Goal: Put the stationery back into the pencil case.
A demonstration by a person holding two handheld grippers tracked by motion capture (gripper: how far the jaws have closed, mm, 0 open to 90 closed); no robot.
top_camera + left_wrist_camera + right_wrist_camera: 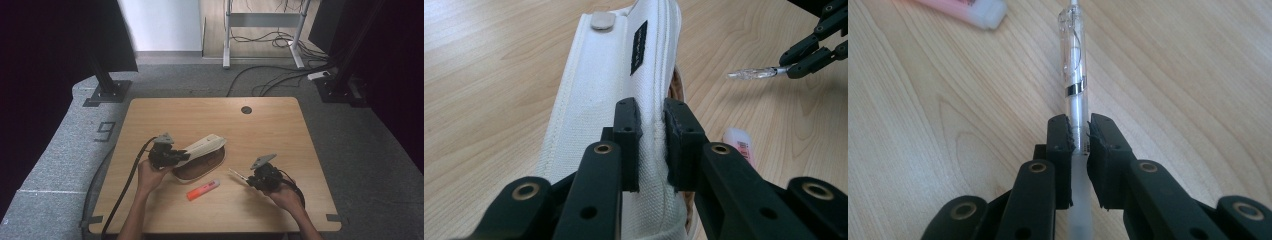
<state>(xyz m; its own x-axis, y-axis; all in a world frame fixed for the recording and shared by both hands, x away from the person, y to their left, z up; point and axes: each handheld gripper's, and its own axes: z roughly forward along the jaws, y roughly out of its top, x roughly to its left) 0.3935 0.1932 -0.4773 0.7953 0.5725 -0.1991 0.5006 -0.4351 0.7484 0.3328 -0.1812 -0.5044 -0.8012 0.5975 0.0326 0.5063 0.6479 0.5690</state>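
On the wooden table (280, 125), your left gripper (651, 135) is clamped on the raised flap of the white pencil case (200, 155). Your right gripper (1079, 145), well apart from it, grips a clear pen (1074, 75). An orange highlighter (202, 190) lies between them.

L tongs (181, 156): grip pouch (202, 155) flap (raised) | R tongs (248, 180): pen (238, 174) | marker (203, 190) on table (280, 130)

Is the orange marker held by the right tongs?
No, the right tongs hold a clear pen; the orange marker lies free on the table.
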